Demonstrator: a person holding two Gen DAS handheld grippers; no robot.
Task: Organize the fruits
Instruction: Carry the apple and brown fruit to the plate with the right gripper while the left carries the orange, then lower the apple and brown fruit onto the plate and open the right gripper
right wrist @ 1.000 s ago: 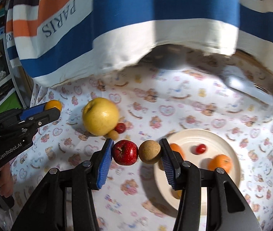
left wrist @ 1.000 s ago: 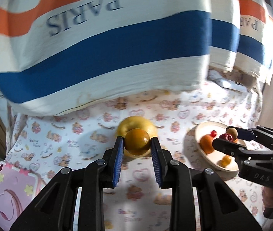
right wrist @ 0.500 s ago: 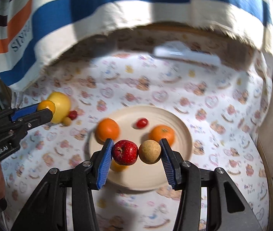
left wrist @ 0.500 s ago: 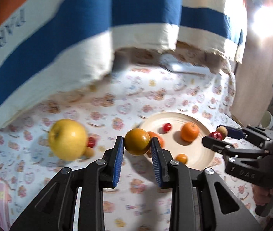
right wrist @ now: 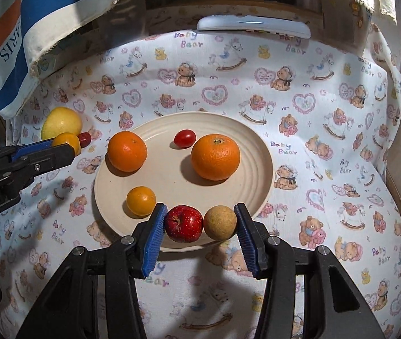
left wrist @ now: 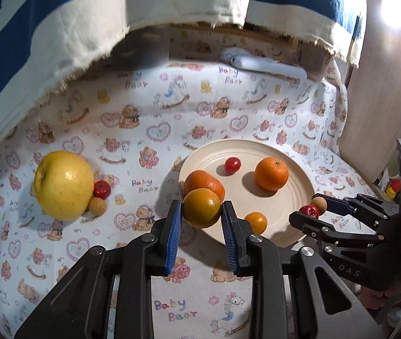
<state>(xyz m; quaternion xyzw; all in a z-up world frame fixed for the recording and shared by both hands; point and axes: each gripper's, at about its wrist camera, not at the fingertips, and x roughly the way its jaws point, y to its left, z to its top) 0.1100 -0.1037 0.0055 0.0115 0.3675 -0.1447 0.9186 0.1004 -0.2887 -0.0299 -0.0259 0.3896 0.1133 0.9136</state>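
Note:
My left gripper (left wrist: pixel 202 212) is shut on a yellow-orange fruit (left wrist: pixel 202 207) and holds it over the left rim of the cream plate (left wrist: pixel 299 186). My right gripper (right wrist: pixel 199 223) is shut on a small red apple (right wrist: pixel 183 223) and a tan round fruit (right wrist: pixel 219 222), side by side, above the plate's near rim (right wrist: pixel 257 197). On the plate lie two oranges (right wrist: pixel 215 156) (right wrist: pixel 127 151), a cherry tomato (right wrist: pixel 184 138) and a small orange fruit (right wrist: pixel 141 200). A big yellow apple (left wrist: pixel 63 185), a small red fruit (left wrist: pixel 102 189) and a tan fruit (left wrist: pixel 97 205) lie on the cloth at left.
A bear-print cloth (right wrist: pixel 327 113) covers the table. A white remote (right wrist: pixel 252 25) lies at the back edge. A striped blue, white and orange fabric (left wrist: pixel 59 28) hangs over the back. A wooden panel (left wrist: pixel 378 99) stands at the right.
Both grippers have moved toward the plate, fruits still held. The left gripper has swung right from the yellow apple to the plate's left rim. The right gripper has come closer to the plate's near rim.

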